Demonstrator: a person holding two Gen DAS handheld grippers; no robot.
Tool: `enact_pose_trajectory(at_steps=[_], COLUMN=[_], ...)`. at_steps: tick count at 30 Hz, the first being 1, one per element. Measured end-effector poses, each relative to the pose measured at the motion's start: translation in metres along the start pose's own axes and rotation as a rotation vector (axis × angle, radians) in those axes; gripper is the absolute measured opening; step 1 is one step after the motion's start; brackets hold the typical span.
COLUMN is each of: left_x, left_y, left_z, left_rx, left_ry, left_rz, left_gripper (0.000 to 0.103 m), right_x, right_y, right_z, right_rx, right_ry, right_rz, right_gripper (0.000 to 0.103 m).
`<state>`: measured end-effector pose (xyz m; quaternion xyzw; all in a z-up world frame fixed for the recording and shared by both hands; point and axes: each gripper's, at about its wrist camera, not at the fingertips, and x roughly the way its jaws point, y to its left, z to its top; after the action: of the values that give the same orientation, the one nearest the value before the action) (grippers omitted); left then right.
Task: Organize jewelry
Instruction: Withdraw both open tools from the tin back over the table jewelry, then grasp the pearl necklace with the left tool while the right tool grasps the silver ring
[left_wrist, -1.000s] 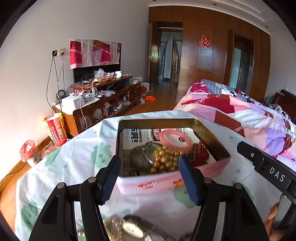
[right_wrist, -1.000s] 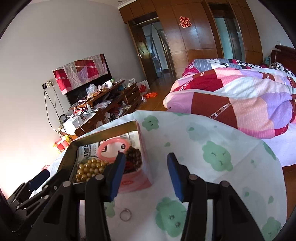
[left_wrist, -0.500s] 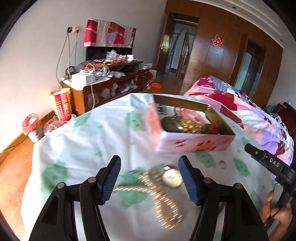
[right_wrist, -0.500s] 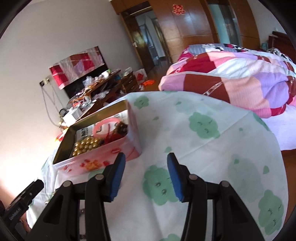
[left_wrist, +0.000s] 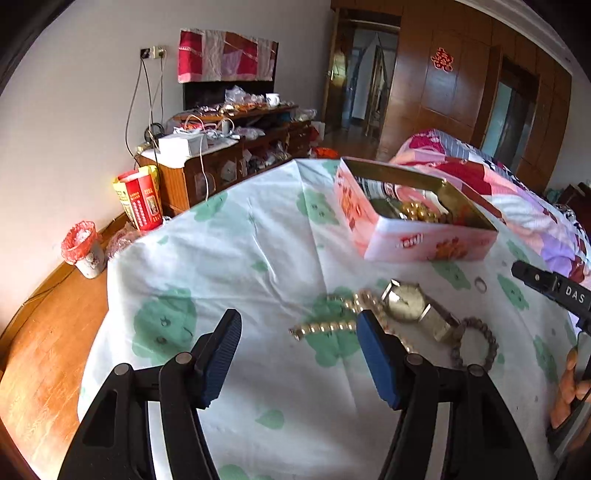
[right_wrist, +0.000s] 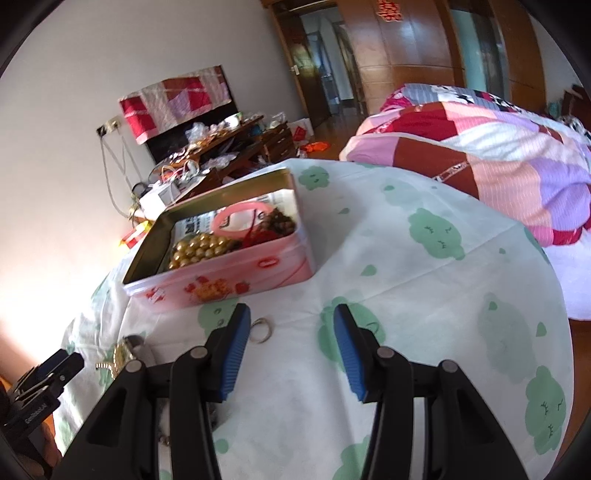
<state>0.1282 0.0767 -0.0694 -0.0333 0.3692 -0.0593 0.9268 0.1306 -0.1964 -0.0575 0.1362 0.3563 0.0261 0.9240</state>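
A pink tin box (left_wrist: 413, 236) (right_wrist: 236, 273) stands open on the table and holds gold beads (right_wrist: 199, 249), a pink bangle (right_wrist: 242, 221) and dark red beads (right_wrist: 282, 223). On the cloth near it lie a gold watch (left_wrist: 408, 302), a gold chain (left_wrist: 332, 325), a dark bead bracelet (left_wrist: 476, 343) and a small ring (left_wrist: 480, 284) (right_wrist: 261, 329). My left gripper (left_wrist: 297, 356) is open and empty, the chain just ahead of its right finger. My right gripper (right_wrist: 291, 352) is open and empty, with the ring by its left finger.
The table wears a white cloth with green prints (left_wrist: 236, 258). A bed with a patchwork quilt (right_wrist: 498, 155) lies on the right. A cluttered wooden cabinet (left_wrist: 221, 155), a red carton (left_wrist: 140, 199) and a small bin (left_wrist: 83, 249) stand by the left wall.
Both grippers have pulled back from the tin box toward the table's near side. The left view now shows the watch, chain and bracelet; the ring is by the right gripper.
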Motion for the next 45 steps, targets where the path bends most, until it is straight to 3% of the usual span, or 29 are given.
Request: enact_pose_trajectory(at_steps=[4, 7, 9, 11, 15, 20, 24, 28, 35, 43, 45], left_x=[-0.003, -0.006, -0.005, 0.003, 0.025, 0.025, 0.026, 0.024, 0.004, -0.005, -0.004], left_y=[0.000, -0.004, -0.014, -0.029, -0.045, -0.051, -0.042, -0.033, -0.015, -0.011, -0.012], left_z=[-0.004, -0.004, -0.003, -0.001, -0.001, 0.002, 0.002, 0.002, 0.009, 0.020, 0.020], left_rx=[-0.004, -0.085, -0.097, -0.072, -0.078, -0.055, -0.076, -0.101, -0.141, -0.154, -0.152], left_ry=[0.028, 0.064, 0.075, 0.090, 0.173, 0.173, 0.176, 0.163, 0.045, -0.024, -0.018], left_rz=[-0.057, -0.191, -0.226, -0.200, -0.162, -0.100, -0.111, -0.114, -0.111, -0.153, -0.152], left_gripper=[0.065, 0.065, 0.064, 0.060, 0.040, 0.023, 0.013, 0.012, 0.012, 0.012, 0.012], right_x=[0.000, 0.001, 0.001, 0.001, -0.003, -0.003, -0.002, 0.000, 0.007, 0.030, 0.042], right_y=[0.003, 0.002, 0.000, -0.001, -0.003, -0.004, -0.007, -0.012, -0.016, 0.021, 0.033], right_z=[-0.001, 0.000, 0.000, 0.000, 0.000, 0.000, 0.000, 0.000, 0.000, 0.001, -0.001], right_rx=[-0.011, -0.005, 0.005, 0.013, 0.022, 0.032, 0.048, 0.069, 0.091, -0.115, -0.187], right_ry=[0.000, 0.003, 0.005, 0.002, -0.017, -0.014, -0.014, -0.004, 0.040, 0.125, 0.165], right_rz=[-0.005, -0.002, -0.004, -0.005, -0.004, -0.001, 0.007, 0.021, 0.036, 0.005, -0.023], right_gripper=[0.050, 0.050, 0.050, 0.050, 0.050, 0.050, 0.050, 0.050, 0.050, 0.050, 0.040])
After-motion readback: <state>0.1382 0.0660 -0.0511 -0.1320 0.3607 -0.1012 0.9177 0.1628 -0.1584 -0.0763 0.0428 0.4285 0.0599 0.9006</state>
